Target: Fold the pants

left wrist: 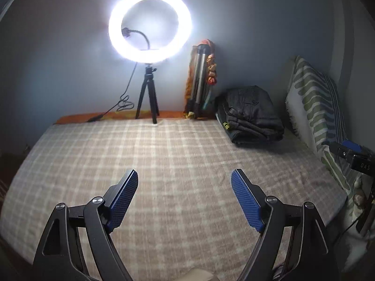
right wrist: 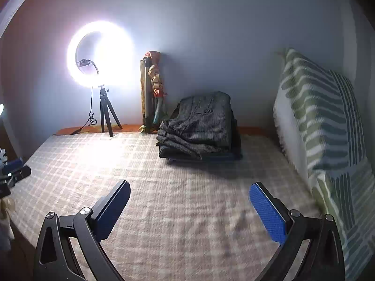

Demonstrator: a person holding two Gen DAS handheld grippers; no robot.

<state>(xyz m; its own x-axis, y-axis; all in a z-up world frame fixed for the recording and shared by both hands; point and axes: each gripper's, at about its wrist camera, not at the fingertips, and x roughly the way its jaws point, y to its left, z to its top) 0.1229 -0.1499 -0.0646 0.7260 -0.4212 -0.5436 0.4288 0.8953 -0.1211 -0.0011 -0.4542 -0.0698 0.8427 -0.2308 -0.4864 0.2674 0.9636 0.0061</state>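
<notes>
The pants (right wrist: 201, 126) lie as a dark grey, finely striped stack at the far right of the bed, against the wall and just left of the pillow. They are already folded into a compact bundle with a buttoned pocket on top, and they sit on at least 1 more dark folded garment whose edge shows underneath. From how they lie, the folding looks finished or nearly so; no unfolded pants show in either view.

The stack lies ahead of both grippers and well apart from them, with bare blanket between. In the left wrist view it sits up and to the right (left wrist: 250, 114); in the right wrist view it is almost straight ahead, slightly left of centre. I judge the right gripper (right wrist: 189, 194) the nearer of the 2. The bundle's long axis seems to run from front to back, toward the wall, though the fisheye makes this uncertain.

The left gripper (left wrist: 184, 182) has its blue-padded fingers (left wrist: 124, 196) spread wide, holding nothing and touching nothing; it hangs above the checked blanket (left wrist: 164, 154). The right gripper is likewise spread wide and empty above the blanket. Each gripper shows at the edge of the other's view.

Beyond the pants, a lit ring light (left wrist: 150, 25) on a small tripod stands at the far edge of the bed, a folded tripod (left wrist: 200, 79) leans in the corner, and a green-patterned pillow (right wrist: 328, 126) stands along the right side.
</notes>
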